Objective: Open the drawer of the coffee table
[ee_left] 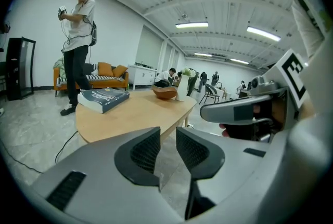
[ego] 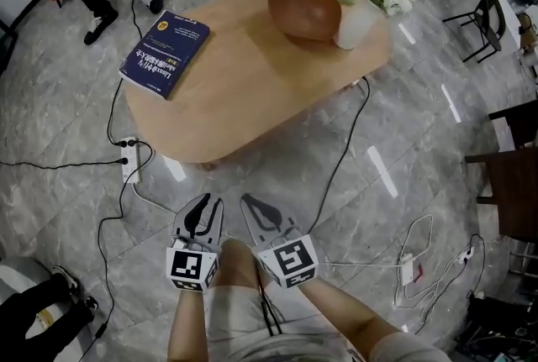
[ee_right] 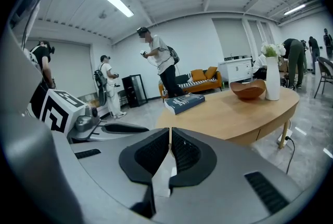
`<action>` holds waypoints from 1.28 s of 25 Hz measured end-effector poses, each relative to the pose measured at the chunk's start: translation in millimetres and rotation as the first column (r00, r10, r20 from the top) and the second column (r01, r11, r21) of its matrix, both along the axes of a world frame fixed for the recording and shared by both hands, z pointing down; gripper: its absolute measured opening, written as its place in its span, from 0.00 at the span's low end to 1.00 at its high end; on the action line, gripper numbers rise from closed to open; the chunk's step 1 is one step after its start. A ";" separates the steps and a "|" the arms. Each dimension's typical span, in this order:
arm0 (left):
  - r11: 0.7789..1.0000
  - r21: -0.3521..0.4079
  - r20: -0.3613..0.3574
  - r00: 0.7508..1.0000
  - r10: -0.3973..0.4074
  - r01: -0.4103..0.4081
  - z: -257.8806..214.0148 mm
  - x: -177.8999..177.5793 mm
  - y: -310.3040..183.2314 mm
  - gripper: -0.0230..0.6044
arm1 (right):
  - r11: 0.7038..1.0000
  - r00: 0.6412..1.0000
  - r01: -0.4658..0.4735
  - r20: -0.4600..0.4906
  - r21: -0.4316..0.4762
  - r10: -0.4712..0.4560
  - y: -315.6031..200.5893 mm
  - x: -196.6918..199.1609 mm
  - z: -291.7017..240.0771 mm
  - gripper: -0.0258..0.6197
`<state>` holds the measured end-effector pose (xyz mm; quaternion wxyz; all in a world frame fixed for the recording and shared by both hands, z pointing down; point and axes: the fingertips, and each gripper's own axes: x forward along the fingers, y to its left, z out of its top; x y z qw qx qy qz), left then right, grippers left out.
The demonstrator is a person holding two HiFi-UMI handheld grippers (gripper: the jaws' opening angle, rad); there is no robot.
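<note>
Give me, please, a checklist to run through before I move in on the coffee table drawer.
1. Left gripper ready to grasp: ok, jaws apart with nothing between them.
2. Right gripper ready to grasp: not ok, jaws together and empty.
3. Drawer handle on the coffee table located: cannot tell, none shows in any view.
4. Grippers at the table: not ok, both are short of its near edge.
5. Floor ahead: not ok, a black cable and a power strip lie beside the table.
6. Bowl and vase far from the near edge: ok.
</note>
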<state>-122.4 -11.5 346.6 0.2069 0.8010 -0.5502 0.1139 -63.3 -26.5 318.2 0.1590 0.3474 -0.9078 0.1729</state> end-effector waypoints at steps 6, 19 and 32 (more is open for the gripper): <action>0.999 0.031 0.034 0.999 -0.014 0.013 39.4 -12.0 -13.4 0.17 | 0.999 0.999 0.041 0.011 0.031 -0.041 -17.6 -7.9 42.0 0.07; 0.998 0.068 0.128 0.992 -0.001 -0.008 121.7 -33.8 -33.0 0.18 | 0.987 0.990 0.122 0.051 0.103 -0.128 -35.0 -31.2 123.0 0.07; 0.995 0.094 0.191 0.981 -0.031 0.013 165.5 -63.4 -55.6 0.25 | 0.967 0.981 0.172 0.051 0.188 -0.185 -45.4 -57.0 163.4 0.08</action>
